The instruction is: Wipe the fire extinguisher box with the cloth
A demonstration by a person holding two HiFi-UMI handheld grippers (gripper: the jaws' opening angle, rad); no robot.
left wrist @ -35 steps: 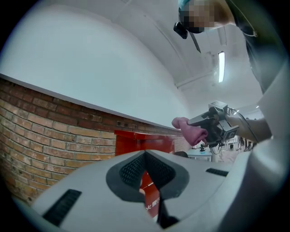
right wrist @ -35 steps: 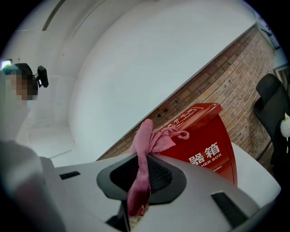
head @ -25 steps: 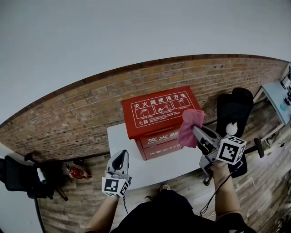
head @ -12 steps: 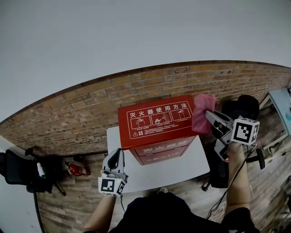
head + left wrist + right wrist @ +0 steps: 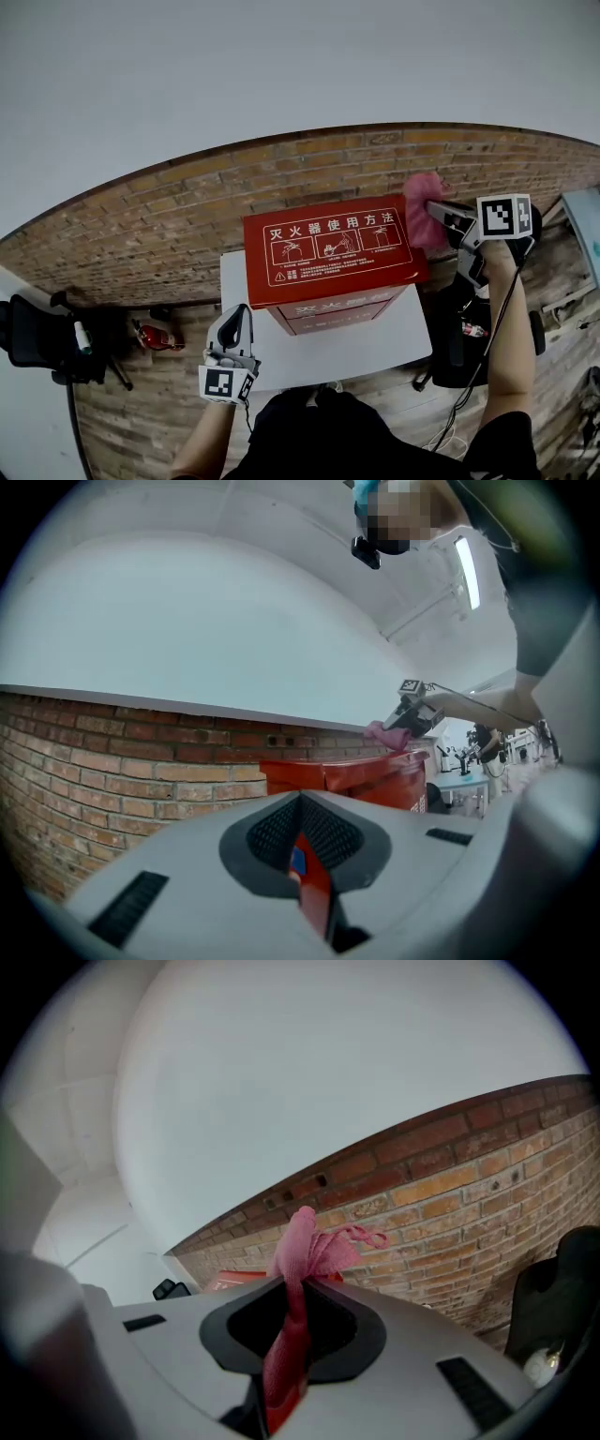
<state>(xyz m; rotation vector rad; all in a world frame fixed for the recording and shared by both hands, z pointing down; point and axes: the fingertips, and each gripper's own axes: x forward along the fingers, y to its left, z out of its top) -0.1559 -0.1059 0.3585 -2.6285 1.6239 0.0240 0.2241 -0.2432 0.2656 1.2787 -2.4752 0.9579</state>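
Tightly, right tongs [image 5: 434, 210] clamp the crumpled pink cloth [image 5: 419, 221] beside the red box [image 5: 328, 248]; left tongs [image 5: 241, 313] together.

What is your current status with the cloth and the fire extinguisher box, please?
Right hand-held gripper shut on pink cloth at far right corner of fire extinguisher box. Left hand-held gripper shut, empty. Nothing in the way.

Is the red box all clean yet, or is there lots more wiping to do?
Done: the cloth is picked up, pinched in the right gripper. In hand: it is at the far right corner on top of the red box. Left: I can't see which parts are clean, so probably most of the wiping. The left gripper is shut and empty.
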